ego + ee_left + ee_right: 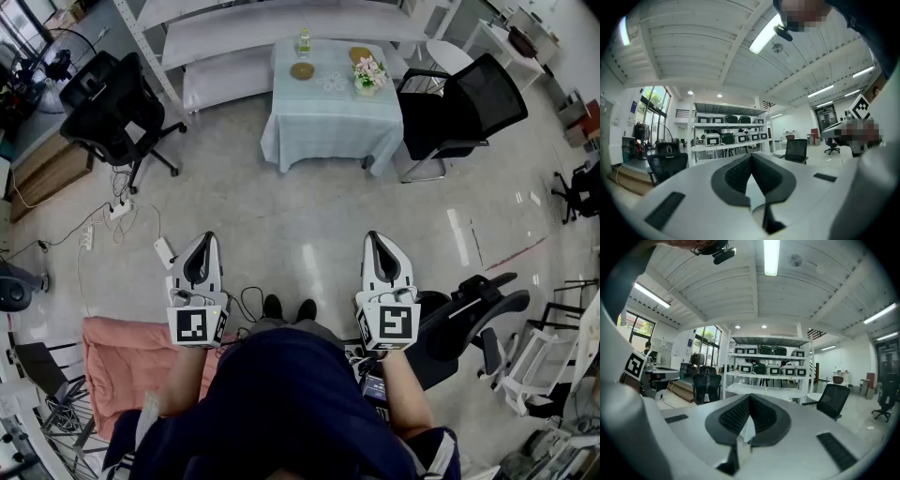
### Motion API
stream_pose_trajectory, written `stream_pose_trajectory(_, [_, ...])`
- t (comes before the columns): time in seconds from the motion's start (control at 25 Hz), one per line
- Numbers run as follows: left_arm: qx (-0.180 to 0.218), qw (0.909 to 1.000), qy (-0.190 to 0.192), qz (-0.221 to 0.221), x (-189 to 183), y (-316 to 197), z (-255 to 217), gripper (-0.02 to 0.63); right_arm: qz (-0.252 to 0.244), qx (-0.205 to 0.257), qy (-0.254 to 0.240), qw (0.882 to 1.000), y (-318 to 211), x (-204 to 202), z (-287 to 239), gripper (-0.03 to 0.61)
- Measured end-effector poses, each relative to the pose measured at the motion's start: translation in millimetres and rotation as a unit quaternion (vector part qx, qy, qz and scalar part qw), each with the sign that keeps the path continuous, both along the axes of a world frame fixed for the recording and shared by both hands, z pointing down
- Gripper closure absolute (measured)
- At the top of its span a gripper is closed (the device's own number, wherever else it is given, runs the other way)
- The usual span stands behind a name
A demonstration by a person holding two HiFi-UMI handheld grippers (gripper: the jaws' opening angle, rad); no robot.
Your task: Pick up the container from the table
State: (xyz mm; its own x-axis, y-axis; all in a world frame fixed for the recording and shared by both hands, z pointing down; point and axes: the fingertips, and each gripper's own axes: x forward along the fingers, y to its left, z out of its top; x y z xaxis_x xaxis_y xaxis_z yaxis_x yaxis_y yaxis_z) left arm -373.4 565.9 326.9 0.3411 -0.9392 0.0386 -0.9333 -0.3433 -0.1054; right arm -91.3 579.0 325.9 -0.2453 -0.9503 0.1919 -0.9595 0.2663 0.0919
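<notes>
Head view, approach stage. The small round tan container (302, 70) sits near the middle of the square table draped in a pale blue cloth (319, 127). We judge this to be the task's thing, though at this range it is too small to rule out the second round tan dish (361, 54) at the table's far right corner.

Also on the table are a slim green-capped bottle (303, 39) at the far edge behind the container, and a pot of pink and white flowers (367, 75) towards the right edge. A black mesh office chair (464, 108) stands just beside the table on its right.

Well short of the table, on our side of a stretch of bare floor, we hold the left gripper (203, 238) and the right gripper (376, 238) side by side, both pointing towards the table. In each gripper view the ribbed black pads meet at the tip with nothing between them, so both tongs are closed and empty.

We judge that the pick-up has not begun and that the step in hand is the walk-up. The next move calls for closing the gap to the table, spreading the jaws of one gripper, and bringing them down either side of the container before any squeeze.
</notes>
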Motion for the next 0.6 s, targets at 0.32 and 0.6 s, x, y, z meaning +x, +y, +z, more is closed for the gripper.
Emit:
stream_pose_trajectory(0.32, [0.0,1.0,-0.002,-0.002,2.1,1.2,1.8,0.609,-0.001,-0.001,0.004,1.0,0.0,2.4,1.7,0.581])
stream_pose_trajectory(0.6, [0.001,1.0,-0.003,-0.001,1.3,0.5,1.6,0.609,0.0,-0.001,0.001,1.0,-1.2,2.7,1.6,0.581])
